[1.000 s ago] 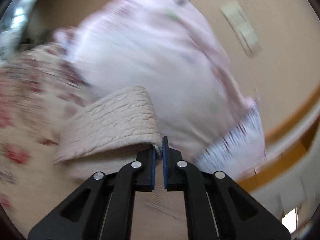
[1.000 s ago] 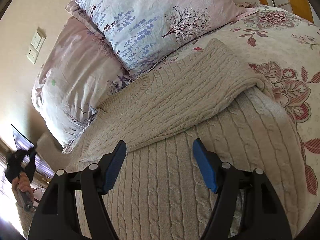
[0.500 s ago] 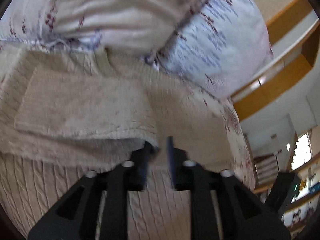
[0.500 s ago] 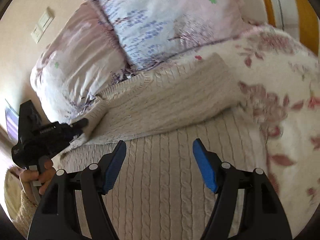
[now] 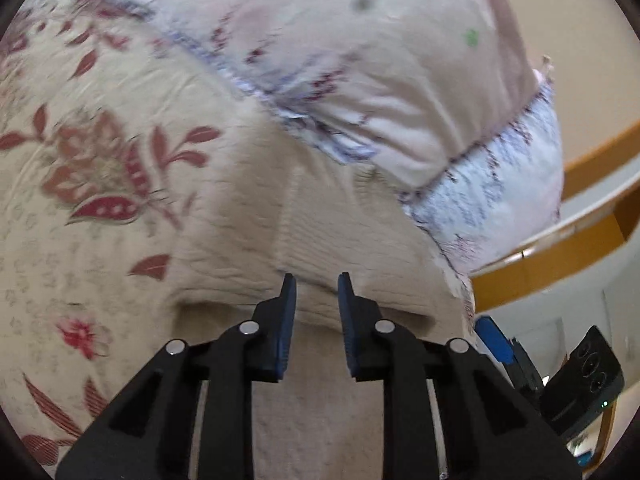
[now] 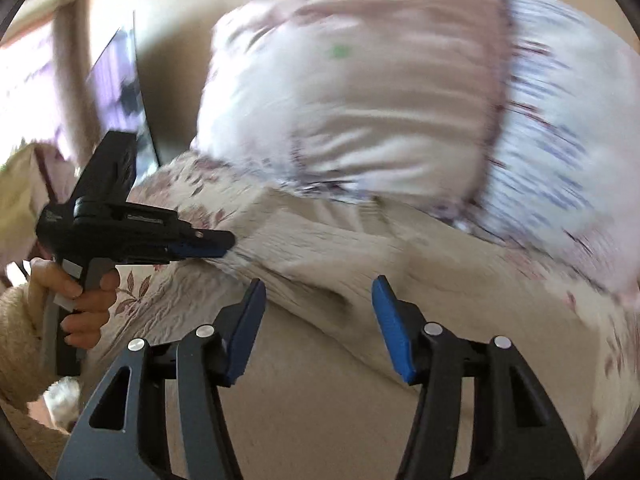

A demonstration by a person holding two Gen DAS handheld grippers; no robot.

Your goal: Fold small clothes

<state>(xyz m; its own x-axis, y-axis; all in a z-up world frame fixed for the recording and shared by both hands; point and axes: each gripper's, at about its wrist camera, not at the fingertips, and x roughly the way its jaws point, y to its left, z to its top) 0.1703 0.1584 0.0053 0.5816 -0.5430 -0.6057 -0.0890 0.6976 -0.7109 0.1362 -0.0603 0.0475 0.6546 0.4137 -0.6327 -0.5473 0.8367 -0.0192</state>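
A beige cable-knit sweater [image 5: 320, 236] lies on the bed, partly folded, with a fold edge running across it. My left gripper [image 5: 316, 286] is open a little, its tips right at that fold edge, with nothing held. In the right wrist view the sweater [image 6: 340, 264] lies below the pillows and the left gripper [image 6: 216, 246] points at its left fold edge. My right gripper [image 6: 318, 292] is wide open and empty, just above the sweater's near fold. Both views are blurred by motion.
A floral bedspread [image 5: 92, 184] lies under the sweater. Two pillows [image 5: 360, 80] sit behind it against the wall, also seen in the right wrist view [image 6: 380, 112]. The right gripper's body [image 5: 568, 384] shows at lower right. A wooden rail [image 5: 580, 216] borders the bed.
My left gripper has let go of the folded sweater sleeve and opened a little. Both grippers have swung, and the right one has come lower toward the fold.
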